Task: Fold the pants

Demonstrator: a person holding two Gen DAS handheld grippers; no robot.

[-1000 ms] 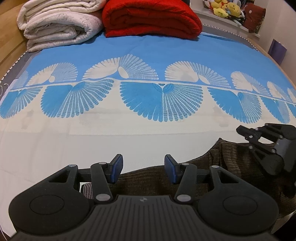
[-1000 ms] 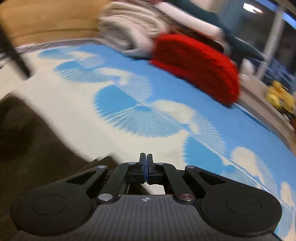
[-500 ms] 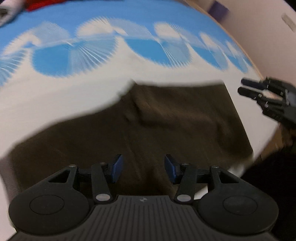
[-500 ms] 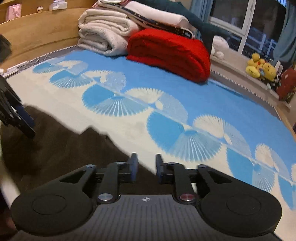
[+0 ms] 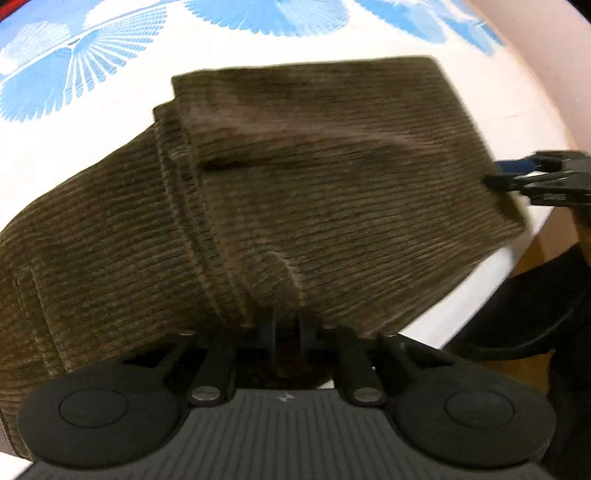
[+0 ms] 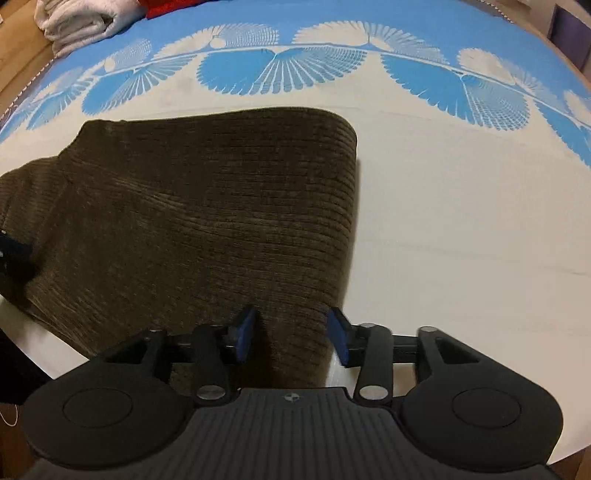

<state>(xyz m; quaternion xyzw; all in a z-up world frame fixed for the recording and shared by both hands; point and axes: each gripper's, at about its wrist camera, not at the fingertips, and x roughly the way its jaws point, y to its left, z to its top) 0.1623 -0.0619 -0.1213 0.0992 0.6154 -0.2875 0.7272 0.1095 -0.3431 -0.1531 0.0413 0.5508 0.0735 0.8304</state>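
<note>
Brown corduroy pants (image 5: 303, 192) lie folded on the white part of your bedsheet (image 6: 461, 229), close to the near edge of the bed, ribs running across the cloth. One layer sits on top of another; the upper layer's edge shows as a stepped ridge down the middle in the left wrist view.

Your left gripper (image 5: 286, 332) has just been closing, and its blue pads now pinch a gathered bunch of the corduroy at the near edge. The cloth rises in a small peak toward the pads.

Your right gripper (image 6: 291, 332) has just been opening. Its jaws stand spread over the near right corner of the pants, with cloth between the pads (image 6: 245, 328); the pads look clear of the fabric, though blur makes that hard to be sure of.

Farther out: blue fan pattern across the sheet's far half, a pale folded blanket (image 6: 85, 22) at the far left corner, a scrap of red beside it.
</note>
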